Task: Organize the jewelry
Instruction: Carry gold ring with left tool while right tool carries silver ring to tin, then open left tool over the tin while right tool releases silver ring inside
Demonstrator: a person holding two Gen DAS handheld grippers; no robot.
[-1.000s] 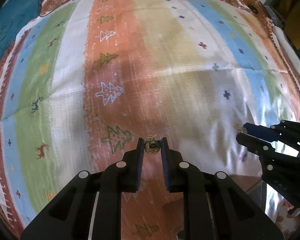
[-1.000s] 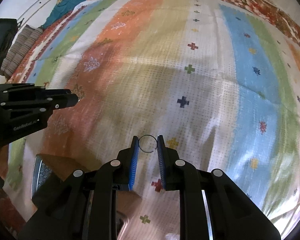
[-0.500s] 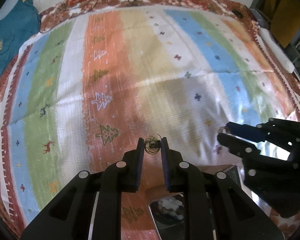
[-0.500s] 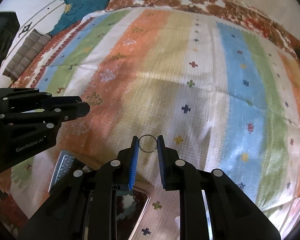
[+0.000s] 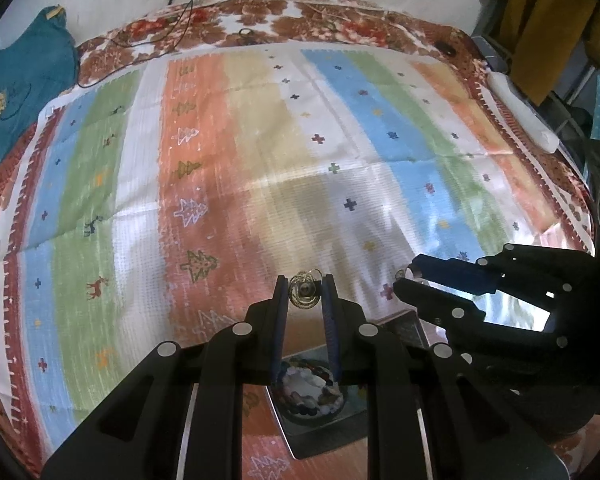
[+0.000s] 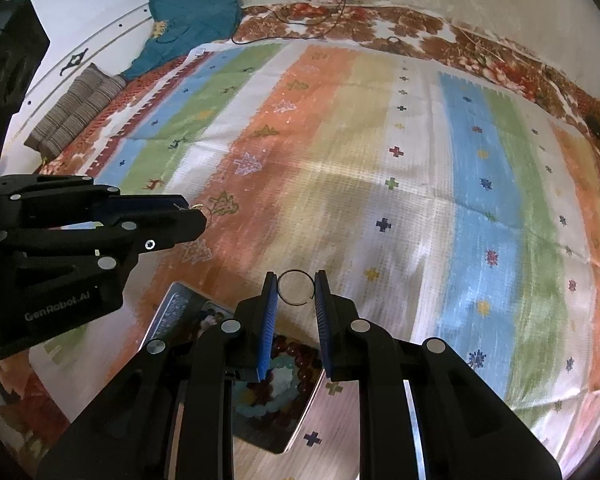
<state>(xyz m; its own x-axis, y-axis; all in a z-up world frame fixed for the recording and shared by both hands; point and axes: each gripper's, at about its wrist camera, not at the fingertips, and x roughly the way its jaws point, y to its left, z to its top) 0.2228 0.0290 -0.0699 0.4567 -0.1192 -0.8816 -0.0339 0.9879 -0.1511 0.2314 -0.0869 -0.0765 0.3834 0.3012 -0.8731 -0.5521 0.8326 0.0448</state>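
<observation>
While we hold both tools above the striped bedspread [image 5: 228, 184], our left gripper [image 5: 307, 292] has its jaws clamped on a small gold wire earring [image 5: 305, 291], a coiled disc with a bead at its middle, pinched at the very tips. Our right gripper [image 6: 296, 289] has its jaws closed on a thin dark hoop [image 6: 296, 287], an open ring whose gap sits at about four o'clock, touching both blue pads [image 6: 269, 320]. From the left wrist view the right gripper shows at three o'clock, well clear of the left one; from the right wrist view the left gripper reaches in from nine o'clock with a glint of gold at its tip. Below both sets of jaws, at six o'clock, lies a shiny metal tray [image 6: 172, 312] on the bedspread, holding a heap of beaded pieces [image 6: 284, 364] in dark red, pale green and white. Far off at eleven o'clock a teal garment [image 6: 196, 12] lies crumpled by the wall, and a dark cable [image 5: 180, 4] trails onto the flowered border at twelve o'clock.
</observation>
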